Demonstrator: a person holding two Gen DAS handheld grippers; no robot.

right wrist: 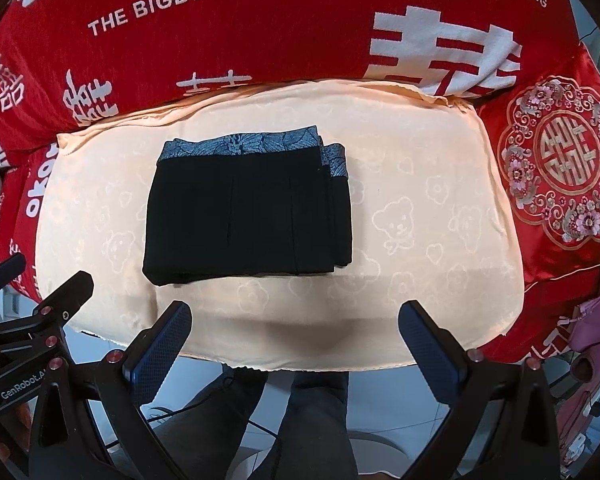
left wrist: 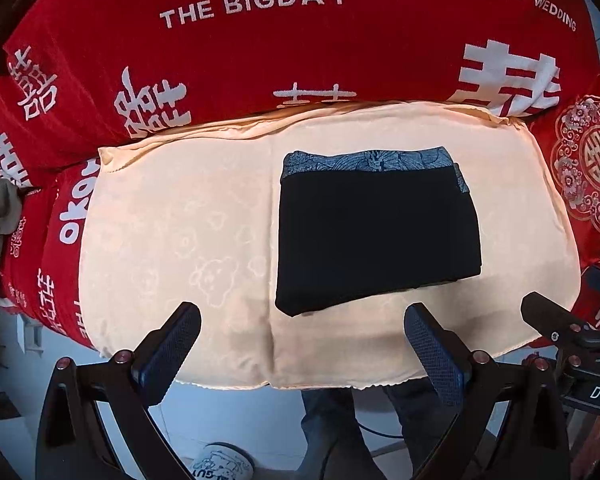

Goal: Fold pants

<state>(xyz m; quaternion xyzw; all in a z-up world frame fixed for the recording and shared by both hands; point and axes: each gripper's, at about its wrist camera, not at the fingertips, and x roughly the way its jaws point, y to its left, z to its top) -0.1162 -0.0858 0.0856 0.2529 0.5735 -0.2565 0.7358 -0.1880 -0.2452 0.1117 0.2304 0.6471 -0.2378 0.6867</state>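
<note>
Lying folded mid-frame on the cream cloth (right wrist: 440,184), the pants (right wrist: 248,208) look soft, light, floppy; best pinched at a stacked edge. Left hand-held gripper (left wrist: 302,354) and right hand-held gripper (right wrist: 296,350) both gape wide, empty, low in frame.

Folded black pants (right wrist: 248,216) lie on the cream cloth (right wrist: 420,240), right tongs (right wrist: 296,320) spread empty above its near edge.

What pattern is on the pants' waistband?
Blue-grey leaf print on the waistband of the black pants; clearest in the right wrist view.
</note>
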